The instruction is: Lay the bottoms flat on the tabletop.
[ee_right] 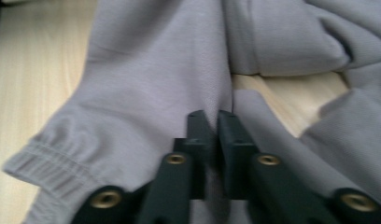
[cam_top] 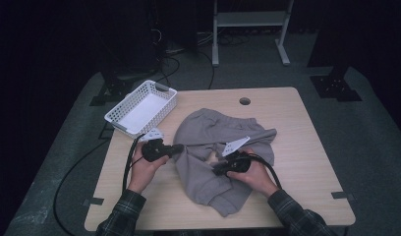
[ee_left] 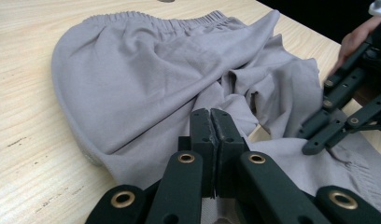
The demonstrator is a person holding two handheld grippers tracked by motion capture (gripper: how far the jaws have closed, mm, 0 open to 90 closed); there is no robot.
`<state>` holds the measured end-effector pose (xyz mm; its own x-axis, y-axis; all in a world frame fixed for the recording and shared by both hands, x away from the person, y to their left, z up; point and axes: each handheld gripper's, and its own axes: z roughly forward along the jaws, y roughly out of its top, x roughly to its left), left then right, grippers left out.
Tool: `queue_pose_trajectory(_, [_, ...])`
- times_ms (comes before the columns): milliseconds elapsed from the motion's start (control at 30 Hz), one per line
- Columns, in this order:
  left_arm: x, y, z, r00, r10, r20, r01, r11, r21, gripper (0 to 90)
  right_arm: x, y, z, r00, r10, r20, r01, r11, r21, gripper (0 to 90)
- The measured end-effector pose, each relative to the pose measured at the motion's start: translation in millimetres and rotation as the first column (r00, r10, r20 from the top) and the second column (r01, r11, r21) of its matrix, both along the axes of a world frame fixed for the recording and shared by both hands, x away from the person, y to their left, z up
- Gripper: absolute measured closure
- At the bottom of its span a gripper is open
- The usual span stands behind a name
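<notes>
I have a gripper in each hand, both down on the grey sweatpants (cam_top: 213, 147) that lie crumpled in the middle of the wooden table (cam_top: 297, 147).

My left gripper (cam_top: 178, 148) sits at the left edge of the cloth, pointing inward. In the left gripper view its jaws are pressed together, and a fold of the grey fabric (ee_left: 146, 84) is pinched between them — the pads meet with cloth bunched at their tips. Beyond them the elastic waistband (ee_left: 156, 19) runs along the far side of the garment.

My right gripper (cam_top: 217, 171) rests on the lower middle of the sweatpants, angled toward the left one. In the right gripper view its jaws stand almost together with a ridge of fabric (ee_right: 212, 84) drawn up between them — they have hold of that crease. A ribbed cuff (ee_right: 37, 156) lies off to the left in that view, and a patch of bare table shows through a gap in the cloth.

A white slotted basket (cam_top: 161, 93) stands at the table's far left corner, well apart from the garment.
</notes>
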<state>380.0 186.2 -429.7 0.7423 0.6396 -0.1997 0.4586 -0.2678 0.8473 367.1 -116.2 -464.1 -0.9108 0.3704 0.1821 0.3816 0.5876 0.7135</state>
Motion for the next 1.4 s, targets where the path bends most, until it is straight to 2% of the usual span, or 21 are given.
queue_pose_trajectory(67, [0.3,0.9,0.6,0.9999,0.009,0.01,-0.009,1.0,0.002,89.1,-3.9,2.8,3.8,0.9998,0.018,-0.008,-0.018,0.999,0.027,87.8])
queue_pose_trajectory(200, [1.1,2.5,1.9,0.9996,0.022,0.017,-0.022,0.9997,-0.004,89.2,-19.7,18.7,14.1,0.9942,0.105,-0.024,-0.102,0.99,0.098,88.0])
queue_pose_trajectory(267, [1.2,2.1,1.8,0.9994,0.027,0.02,-0.027,0.9996,-0.004,89.3,-28.9,30.5,15.5,0.9889,0.146,-0.029,-0.142,0.984,0.108,88.0])
queue_pose_trajectory(367, [2.0,1.7,1.2,0.9991,0.029,0.031,-0.029,0.9995,0.007,89.3,-42.3,51.5,13.9,0.9744,0.219,-0.048,-0.212,0.969,0.13,87.4])
queue_pose_trajectory(467, [2.8,2.1,-0.6,0.9989,0.032,0.034,-0.033,0.9992,0.023,88.9,-53.3,68.8,12.3,0.9608,0.274,-0.041,-0.266,0.954,0.136,78.1])
queue_pose_trajectory(533, [3.1,3.9,-1.4,0.9983,0.043,0.04,-0.044,0.9986,0.029,86.9,-54.2,69.1,14.2,0.9614,0.274,-0.022,-0.269,0.953,0.138,73.4])
queue_pose_trajectory(567, [2.8,5.5,-0.8,0.9979,0.05,0.042,-0.051,0.9981,0.034,84.9,-52.4,65.6,16.1,0.9654,0.26,-0.015,-0.255,0.955,0.15,72.8])
queue_pose_trajectory(700, [1.2,10.8,1.7,0.9965,0.069,0.048,-0.07,0.9971,0.03,76.9,-34.3,41.0,24.9,0.9896,0.138,0.041,-0.143,0.979,0.146,71.8])
queue_pose_trajectory(733, [0.2,11.2,2.6,0.9964,0.066,0.053,-0.068,0.9971,0.033,73.7,-28.9,34.6,26.0,0.9935,0.099,0.056,-0.106,0.985,0.134,71.3])
queue_pose_trajectory(800, [-3.6,9.0,4.7,0.997,0.057,0.054,-0.059,0.9975,0.04,67.3,-17.7,22.4,26.4,0.9961,0.028,0.084,-0.038,0.993,0.115,68.9])
queue_pose_trajectory(900, [-10.6,1.9,6.0,0.9978,0.031,0.058,-0.035,0.9976,0.06,58.5,-2.6,11.5,23.3,0.9915,-0.067,0.112,0.059,0.996,0.072,64.2])
queue_pose_trajectory(1033, [-15.3,-7.0,1.3,0.9985,0.022,0.05,-0.027,0.9947,0.099,51.5,14.5,12.2,14.6,0.9839,-0.126,0.127,0.123,0.992,0.029,53.9])
queue_pose_trajectory(1133, [-14.8,-11.5,-5.3,0.9993,0.018,0.033,-0.022,0.9924,0.121,50.2,21.6,20.0,8.4,0.9798,-0.146,0.137,0.145,0.989,0.011,50.8])
queue_pose_trajectory(1200, [-14.2,-13.9,-9.1,0.9996,0.017,0.024,-0.02,0.9908,0.134,50.2,24.2,27.4,4.8,0.9814,-0.138,0.134,0.139,0.99,0.002,49.6])
queue_pose_trajectory(1267, [-13.0,-14.6,-12.6,0.9996,0.022,0.017,-0.024,0.9872,0.158,50.8,26.2,35.3,0.6,0.9805,-0.138,0.14,0.144,0.989,-0.029,46.5])
queue_pose_trajectory(1333, [-11.3,-12.9,-16.4,0.9994,0.032,0.011,-0.034,0.9816,0.188,54.9,28.3,41.6,-4.3,0.9777,-0.143,0.154,0.153,0.986,-0.059,50.5])
queue_pose_trajectory(1400, [-9.1,-10.4,-20.3,0.9991,0.042,0.0,-0.041,0.9744,0.221,61.8,30.0,45.3,-8.1,0.9708,-0.163,0.176,0.183,0.978,-0.1,63.0])
